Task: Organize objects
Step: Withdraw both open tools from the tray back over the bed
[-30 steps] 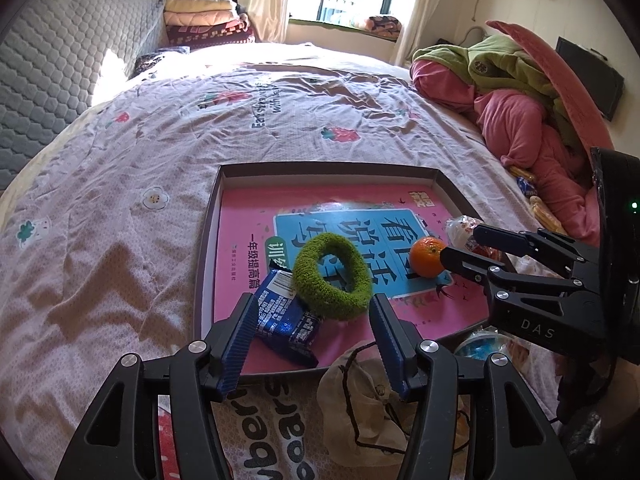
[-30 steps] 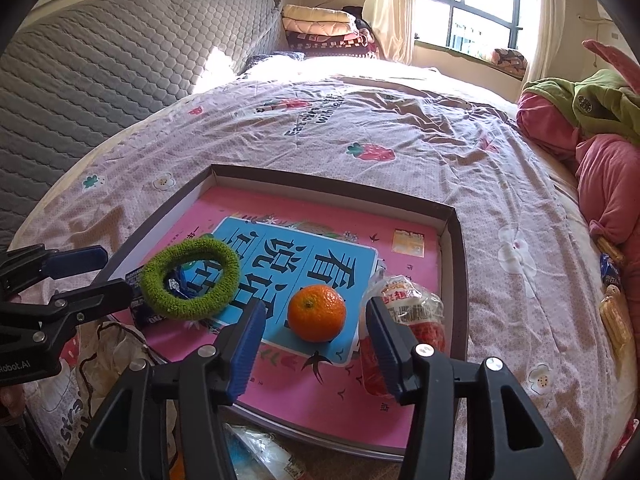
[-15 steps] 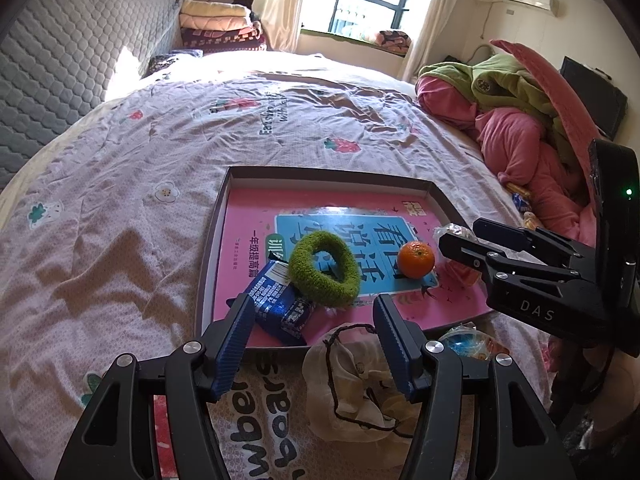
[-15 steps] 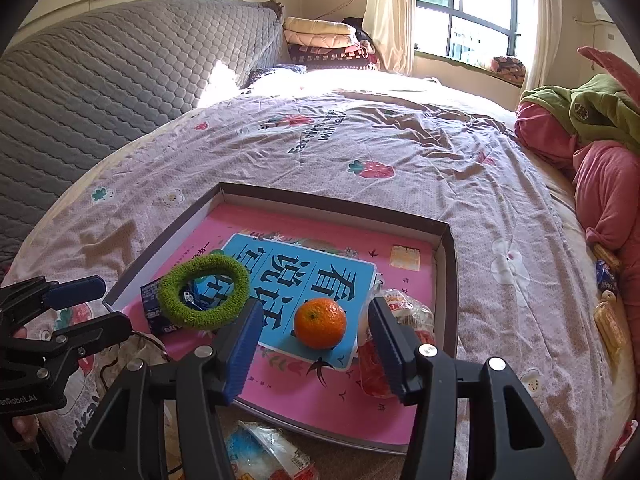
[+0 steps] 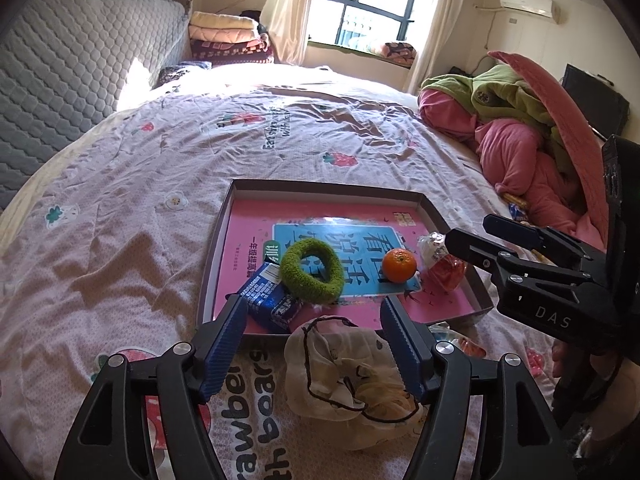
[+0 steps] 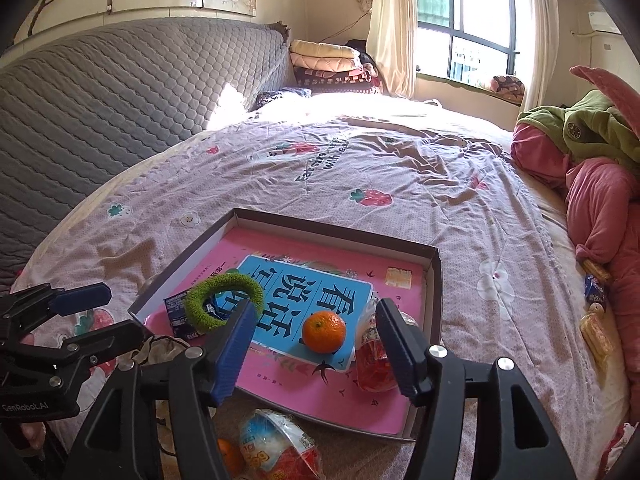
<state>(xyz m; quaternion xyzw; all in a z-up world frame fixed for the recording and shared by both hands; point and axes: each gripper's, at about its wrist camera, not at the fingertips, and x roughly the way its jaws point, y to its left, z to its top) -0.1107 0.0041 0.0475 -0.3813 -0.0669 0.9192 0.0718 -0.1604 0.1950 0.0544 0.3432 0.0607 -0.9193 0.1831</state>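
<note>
A shallow cardboard tray (image 5: 218,240) on a pink bedspread (image 5: 120,208) holds a green scrunchie (image 5: 312,266), blue snack packet (image 5: 268,300), tangerine (image 6: 324,331) and red-filled bag (image 6: 374,360). Left gripper (image 5: 312,344) and right gripper (image 6: 314,346) hover wide apart, holding nothing.

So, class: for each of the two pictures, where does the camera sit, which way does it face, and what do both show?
Left wrist: on the left gripper, facing the tray across the bed; the right gripper enters from the right.
Right wrist: on the right gripper, facing the tray; the left gripper enters at left.
Shared: the orange and green ring.
</note>
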